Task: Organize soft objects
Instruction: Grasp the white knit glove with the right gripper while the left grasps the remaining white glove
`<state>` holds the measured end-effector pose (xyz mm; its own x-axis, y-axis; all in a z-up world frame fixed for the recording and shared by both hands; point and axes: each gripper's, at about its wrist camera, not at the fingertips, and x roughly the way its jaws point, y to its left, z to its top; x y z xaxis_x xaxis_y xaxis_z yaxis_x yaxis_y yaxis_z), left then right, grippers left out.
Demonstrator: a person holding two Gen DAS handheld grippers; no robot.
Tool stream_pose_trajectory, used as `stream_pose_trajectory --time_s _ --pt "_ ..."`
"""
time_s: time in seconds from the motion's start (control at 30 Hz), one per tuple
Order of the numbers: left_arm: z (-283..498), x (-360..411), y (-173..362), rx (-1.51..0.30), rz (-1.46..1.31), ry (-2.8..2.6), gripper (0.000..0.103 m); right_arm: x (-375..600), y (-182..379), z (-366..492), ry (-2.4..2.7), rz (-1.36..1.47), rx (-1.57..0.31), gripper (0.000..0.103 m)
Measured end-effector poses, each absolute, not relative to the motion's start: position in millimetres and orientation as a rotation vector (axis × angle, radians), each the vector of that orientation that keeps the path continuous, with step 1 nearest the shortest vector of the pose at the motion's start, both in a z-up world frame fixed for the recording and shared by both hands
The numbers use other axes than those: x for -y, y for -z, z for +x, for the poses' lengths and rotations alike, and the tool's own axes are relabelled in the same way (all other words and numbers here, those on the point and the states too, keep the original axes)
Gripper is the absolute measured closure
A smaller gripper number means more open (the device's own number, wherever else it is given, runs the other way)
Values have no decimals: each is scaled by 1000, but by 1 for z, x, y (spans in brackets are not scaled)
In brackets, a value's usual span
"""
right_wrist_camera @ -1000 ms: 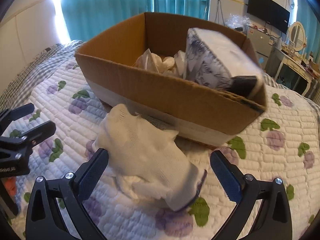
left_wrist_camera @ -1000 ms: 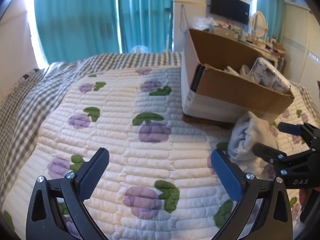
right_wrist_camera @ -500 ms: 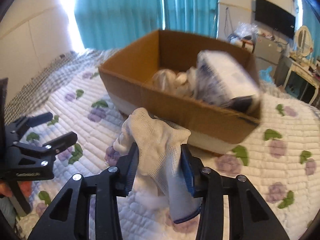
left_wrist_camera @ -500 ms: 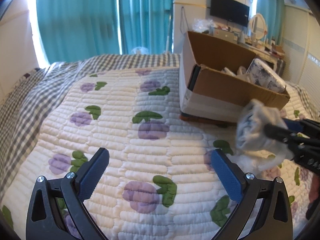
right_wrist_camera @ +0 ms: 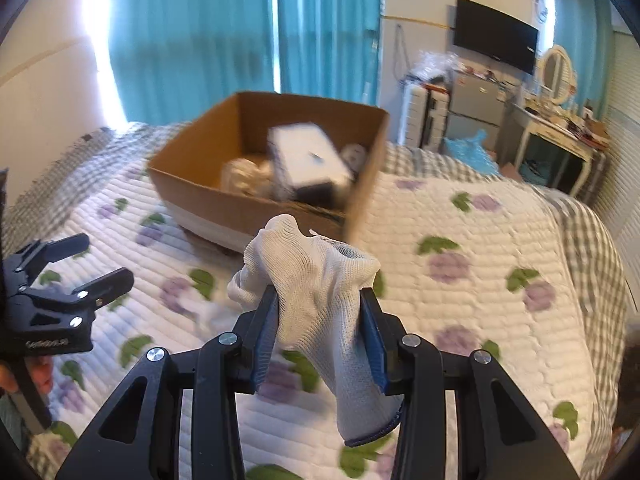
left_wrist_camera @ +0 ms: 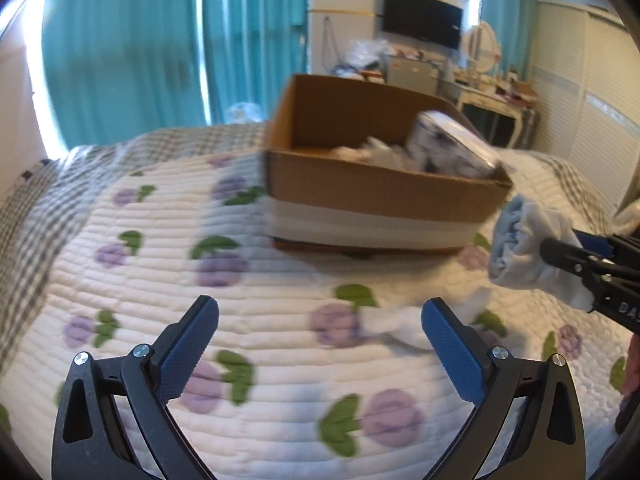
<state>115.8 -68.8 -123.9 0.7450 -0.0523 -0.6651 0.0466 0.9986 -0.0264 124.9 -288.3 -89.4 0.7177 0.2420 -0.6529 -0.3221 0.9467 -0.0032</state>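
Right gripper (right_wrist_camera: 320,332): pads clamped on white glove (right_wrist_camera: 316,280), held above the quilt (right_wrist_camera: 500,280), short of the box (right_wrist_camera: 256,204) | Left gripper (left_wrist_camera: 320,344): jaws wide apart, empty, over quilt | Second white cloth (left_wrist_camera: 394,326): on quilt near left gripper's right finger.

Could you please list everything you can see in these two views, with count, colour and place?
Glove: one, white, clamped in the right gripper, off the bed.
Second glove: one, white, lying on the quilt.
Cardboard box: one, brown, on the bed, holding pale soft items.
Patterned packet: one, white and dark, inside the box.
Quilt: one, white with purple and green print, covering the bed.
Curtains: teal, behind the bed.
Television: one, black, on the wall.
Left gripper: black, blue pads, open, holding nothing.
Right gripper: black, blue pads, shut.
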Motion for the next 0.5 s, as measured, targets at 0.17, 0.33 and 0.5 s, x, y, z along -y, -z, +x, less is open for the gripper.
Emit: stream_pose_trajectory --time_s 0.17,0.33,0.5 --pt "131 104 143 -775 23 125 0 315 103 132 -249 -79 -750 64" --pt "147 128 165 -826 39 187 2 326 110 139 -227 -47 -775 64" --pt "153 142 180 -872 67 218 28 324 113 142 -232 -43 -796 64"
